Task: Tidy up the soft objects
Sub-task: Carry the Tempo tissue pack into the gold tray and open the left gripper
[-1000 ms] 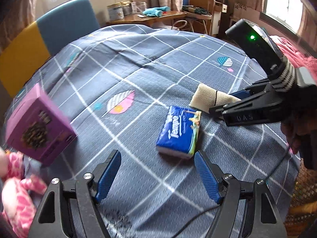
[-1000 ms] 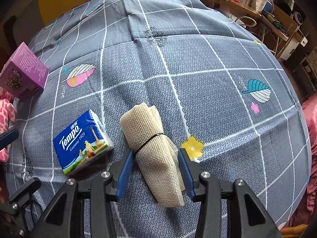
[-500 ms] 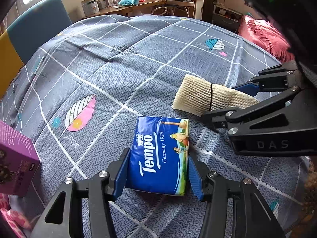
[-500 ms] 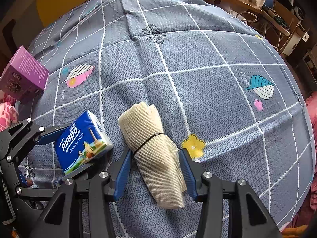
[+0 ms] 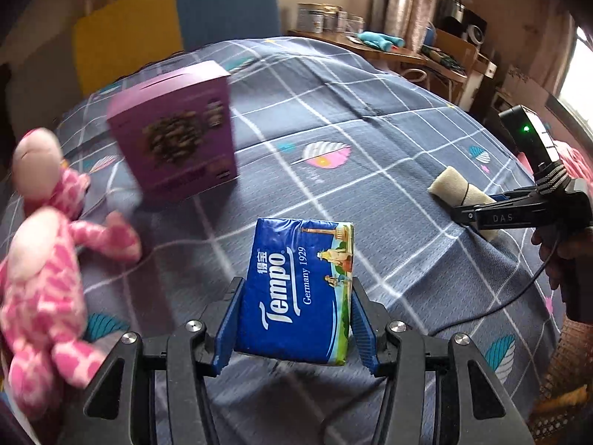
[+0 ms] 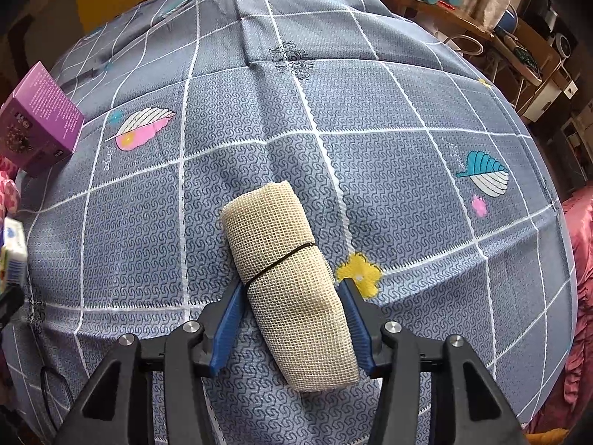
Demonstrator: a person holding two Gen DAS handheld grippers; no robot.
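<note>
My left gripper (image 5: 294,319) is shut on a blue Tempo tissue pack (image 5: 296,289) and holds it lifted above the bed. My right gripper (image 6: 291,304) is shut on a beige mesh cloth roll (image 6: 285,270) tied with a black band; the roll rests on the grey checked bedspread (image 6: 370,118). The roll (image 5: 456,189) and the right gripper (image 5: 493,211) also show in the left wrist view at the right. A pink plush toy (image 5: 40,259) lies at the left of the bed. The tissue pack's edge (image 6: 13,252) shows at the far left of the right wrist view.
A purple box (image 5: 178,141) stands on the bed beyond the plush toy; it also shows in the right wrist view (image 6: 37,126). A yellow and blue headboard (image 5: 174,22) is behind. A wooden desk (image 5: 389,52) with clutter stands beyond the bed at the back right.
My left gripper closed on the tissue pack, lifted it and swung left toward the purple box and plush toy. My right gripper stays shut on the cloth roll, hardly moved.
</note>
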